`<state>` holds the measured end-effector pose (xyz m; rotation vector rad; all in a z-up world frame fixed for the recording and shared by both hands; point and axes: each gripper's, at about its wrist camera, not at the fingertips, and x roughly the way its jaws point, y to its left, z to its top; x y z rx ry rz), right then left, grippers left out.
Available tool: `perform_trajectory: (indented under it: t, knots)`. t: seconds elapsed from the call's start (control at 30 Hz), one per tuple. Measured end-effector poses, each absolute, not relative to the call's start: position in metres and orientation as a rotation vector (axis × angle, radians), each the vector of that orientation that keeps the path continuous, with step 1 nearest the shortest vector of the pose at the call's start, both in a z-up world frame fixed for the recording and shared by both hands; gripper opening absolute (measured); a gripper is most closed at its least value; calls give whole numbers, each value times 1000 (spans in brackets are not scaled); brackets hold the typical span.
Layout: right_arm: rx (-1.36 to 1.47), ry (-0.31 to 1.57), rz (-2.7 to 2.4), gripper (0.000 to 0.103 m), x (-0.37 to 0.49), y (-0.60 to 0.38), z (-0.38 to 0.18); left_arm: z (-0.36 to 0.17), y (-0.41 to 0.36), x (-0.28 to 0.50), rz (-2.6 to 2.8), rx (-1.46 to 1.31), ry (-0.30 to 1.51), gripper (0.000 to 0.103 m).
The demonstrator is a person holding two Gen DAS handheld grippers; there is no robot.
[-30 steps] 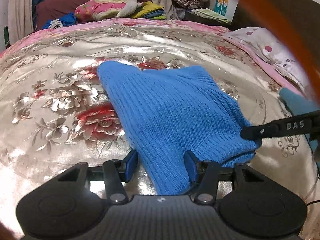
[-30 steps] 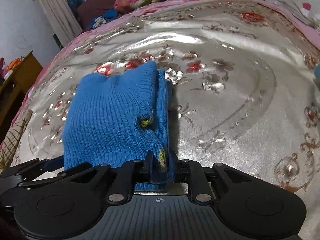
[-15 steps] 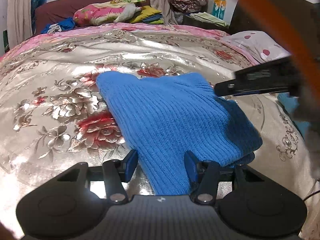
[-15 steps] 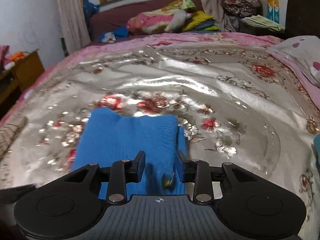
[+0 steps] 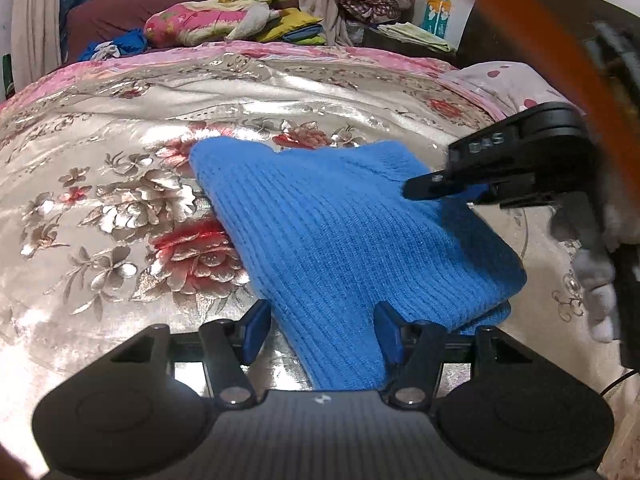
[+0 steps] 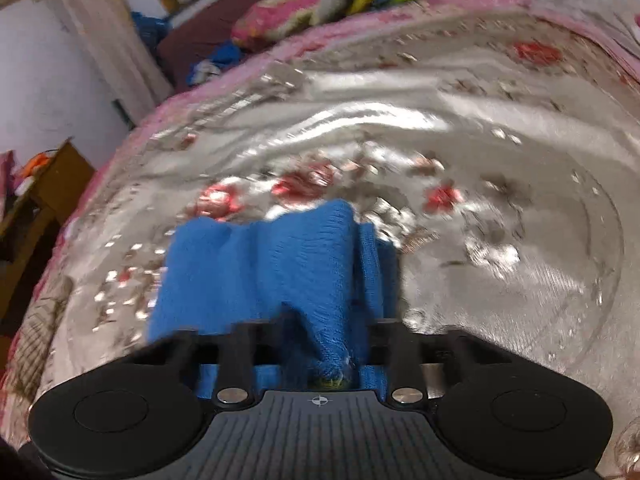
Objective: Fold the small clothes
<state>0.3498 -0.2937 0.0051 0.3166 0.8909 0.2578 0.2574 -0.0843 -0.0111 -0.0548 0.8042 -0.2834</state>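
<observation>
A blue knitted garment point(image 5: 352, 240) lies folded on a bed point(image 5: 120, 184) with a shiny cover full of silver and red flowers. The left hand-held gripper point(image 5: 320, 330) sits low at the near edge of the garment. Its two blue pads point(image 5: 256, 330) stand apart, and its jaws have just been opening a bit. A near corner of the blue knit lies between them, but the left pad has a gap beside it, so the left hand-held gripper is let go and not squeezing. The right hand-held gripper point(image 6: 320, 344) comes in from the right side of the left view, over the far right corner of the garment. In its own view a bunch of the blue knit is pulled up into a small peak right between its fingers, and its jaws have just been closing on it. That view is blurry, so the exact pinch is hard to see, but the cloth looks gripped tight there. A second blue layer shows along the right edge of the garment. There are no boxes or baskets on the bed. Behind the bed there is a dark red sofa point(image 5: 120, 12) with a pink flowered bundle point(image 5: 192, 26) and some yellow and blue cloth lying on it. A spotted pillow point(image 5: 500, 84) rests at the right side of the bed.
</observation>
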Motion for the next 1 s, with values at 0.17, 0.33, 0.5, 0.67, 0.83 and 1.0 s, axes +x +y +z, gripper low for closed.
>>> perform_trajectory:
  t: [0.17, 0.33, 0.5, 0.67, 0.83, 1.0]
  knots:
    - [369, 781, 271, 10, 328, -319, 28, -2, -81, 253, -296, -89, 754, 62]
    - [334, 889, 158, 13, 335, -323, -11, -18, -89, 264, -293, -81, 826, 65]
    - [299, 856, 132, 21, 330, -314, -5, -16, -81, 263, -301, -110, 834, 65]
    - [364, 808, 210, 73, 313, -320, 15, -6, -71, 267, -306, -140, 804, 65]
    - [275, 889, 192, 74, 321, -308, -3, -4, -66, 276, -308, -200, 784, 67]
    - [379, 925, 204, 75, 323, -314, -27, -26, -72, 299, -323, -232, 853, 70]
